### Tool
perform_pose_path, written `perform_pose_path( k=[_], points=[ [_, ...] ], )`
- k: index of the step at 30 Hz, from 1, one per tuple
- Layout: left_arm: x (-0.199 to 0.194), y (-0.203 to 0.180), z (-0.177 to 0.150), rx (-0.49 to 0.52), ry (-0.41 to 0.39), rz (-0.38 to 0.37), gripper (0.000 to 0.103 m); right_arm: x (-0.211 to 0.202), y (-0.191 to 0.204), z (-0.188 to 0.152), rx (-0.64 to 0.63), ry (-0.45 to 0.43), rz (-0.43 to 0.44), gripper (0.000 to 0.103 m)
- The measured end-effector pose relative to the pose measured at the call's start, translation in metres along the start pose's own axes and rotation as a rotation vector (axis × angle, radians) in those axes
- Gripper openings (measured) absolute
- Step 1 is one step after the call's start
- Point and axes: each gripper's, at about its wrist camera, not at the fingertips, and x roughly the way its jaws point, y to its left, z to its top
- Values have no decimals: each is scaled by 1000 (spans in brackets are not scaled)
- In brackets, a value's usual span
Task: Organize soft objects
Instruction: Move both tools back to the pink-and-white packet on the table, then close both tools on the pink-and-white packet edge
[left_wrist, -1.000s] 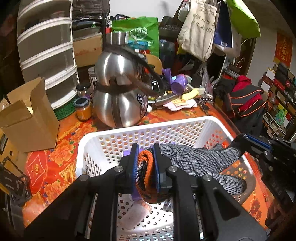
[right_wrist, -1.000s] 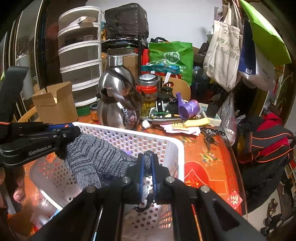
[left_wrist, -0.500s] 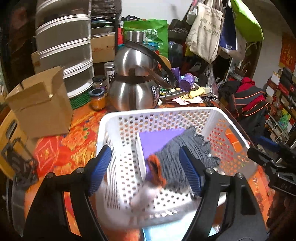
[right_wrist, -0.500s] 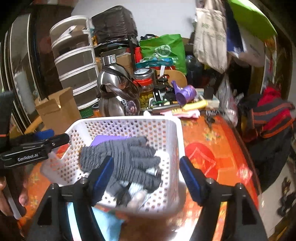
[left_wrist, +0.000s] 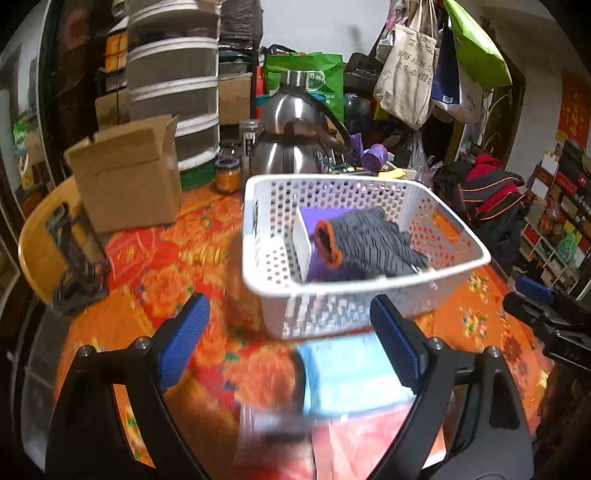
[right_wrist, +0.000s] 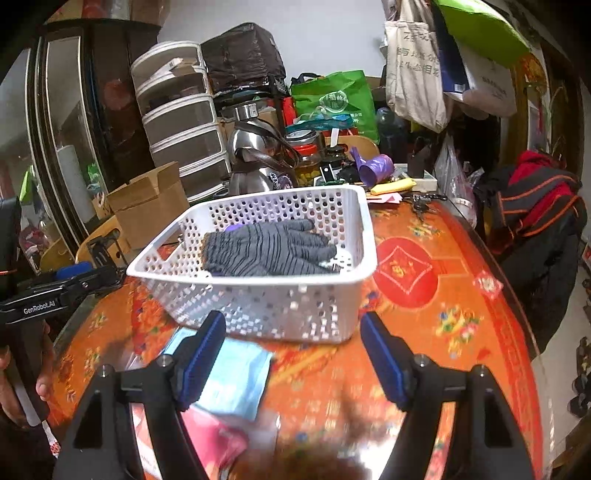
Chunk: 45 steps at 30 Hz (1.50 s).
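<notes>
Grey knit, limp and light, the glove (right_wrist: 267, 247) lies in the white basket (right_wrist: 258, 306) at mid-frame, over something purple beside the divider. It will sag and snag, so take it by the orange-edged cuff (left_wrist: 327, 243). Your left gripper (left_wrist: 291, 343) and right gripper (right_wrist: 291, 362) both stand spread wide, holding and touching nothing. Blurred pale blue cloth (left_wrist: 347, 376) waits lower centre on the table; pinch a bunched fold, I'd say.

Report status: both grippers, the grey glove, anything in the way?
Left gripper open, empty. Right gripper open, empty. Grey knit glove lying in white perforated plastic basket. Light-blue cloth on table, unobstructed.
</notes>
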Motion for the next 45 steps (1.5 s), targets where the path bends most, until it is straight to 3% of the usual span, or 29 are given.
perform_pose_path(
  k=[7, 14, 18, 19, 24, 28, 31, 34, 41, 45],
  points=[
    [-31, 24, -58, -57, 26, -10, 88, -15, 20, -53, -40, 36, -13, 75],
    [-30, 12, -137, -66, 109, -54, 88, -18, 45, -120, -40, 113, 121, 74],
    [-21, -3, -164, -46, 144, -60, 88, -14, 53, -137, -36, 136, 137, 45],
    [-19, -6, -169, -44, 156, -71, 88, -11, 54, -140, -34, 152, 139, 44],
    [-4, -12, -181, -59, 201, -107, 84, 0, 55, -149, -11, 184, 151, 44],
    [-3, -18, -185, -37, 184, -90, 82, 5, 59, -152, -19, 189, 146, 43],
    [-3, -24, -186, -23, 177, -95, 73, 7, 62, -152, -36, 190, 141, 40],
    [-4, -30, -186, 2, 174, -104, 65, 9, 66, -152, -46, 197, 156, 30],
    [-6, -38, -188, 2, 181, -195, 35, 10, 69, -154, -80, 183, 159, 26],
    [-6, -36, -188, 2, 172, -201, 34, 10, 75, -156, -112, 180, 150, 22]
  ],
)
